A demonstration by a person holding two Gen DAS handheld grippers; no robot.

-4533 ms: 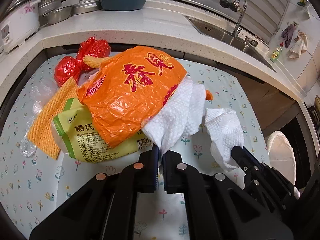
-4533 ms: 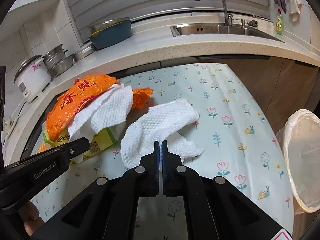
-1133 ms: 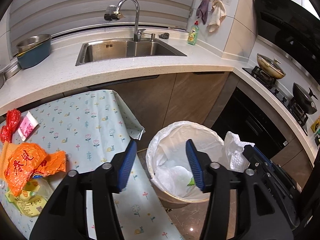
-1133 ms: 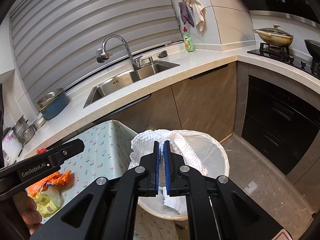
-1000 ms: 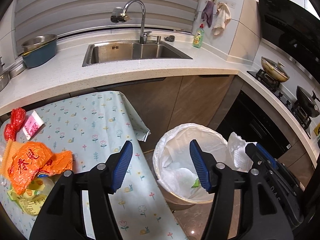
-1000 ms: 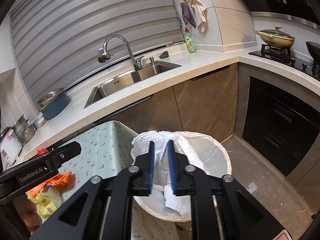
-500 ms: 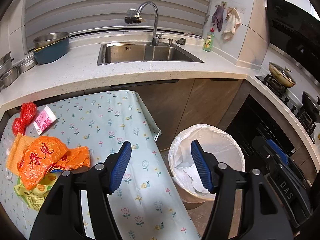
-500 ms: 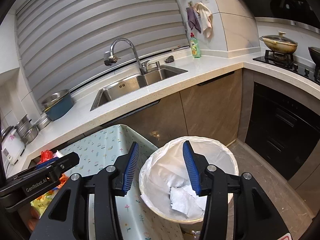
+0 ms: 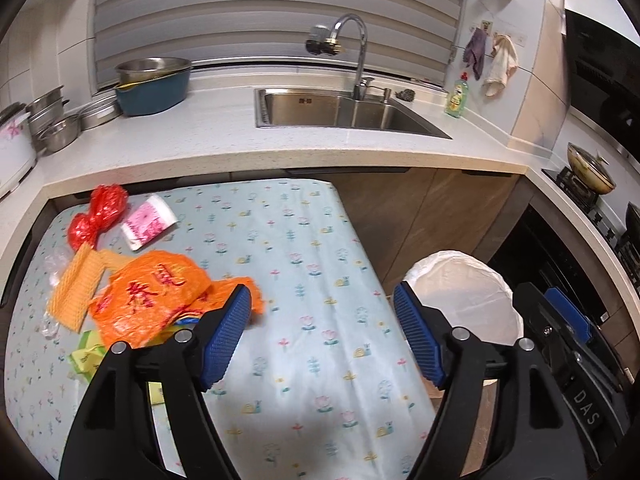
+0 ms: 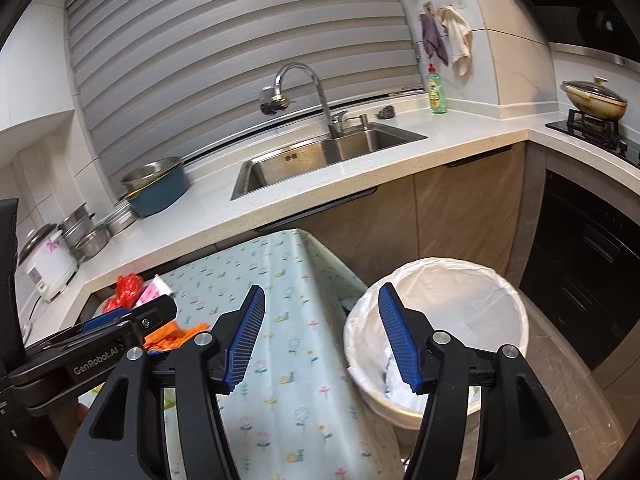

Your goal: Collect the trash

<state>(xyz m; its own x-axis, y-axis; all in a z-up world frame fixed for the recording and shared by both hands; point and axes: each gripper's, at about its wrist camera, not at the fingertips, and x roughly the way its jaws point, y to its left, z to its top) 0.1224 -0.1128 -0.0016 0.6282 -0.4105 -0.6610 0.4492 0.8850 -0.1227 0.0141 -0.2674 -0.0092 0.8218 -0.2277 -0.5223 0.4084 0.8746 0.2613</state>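
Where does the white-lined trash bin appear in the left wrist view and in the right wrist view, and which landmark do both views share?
Left wrist view: the trash bin is at lower right, on the floor past the table's right edge.
Right wrist view: the trash bin is at lower centre-right, partly behind the right finger of the tongs, with crumpled white paper inside.
Shared landmark: the curved faucet over the sink.
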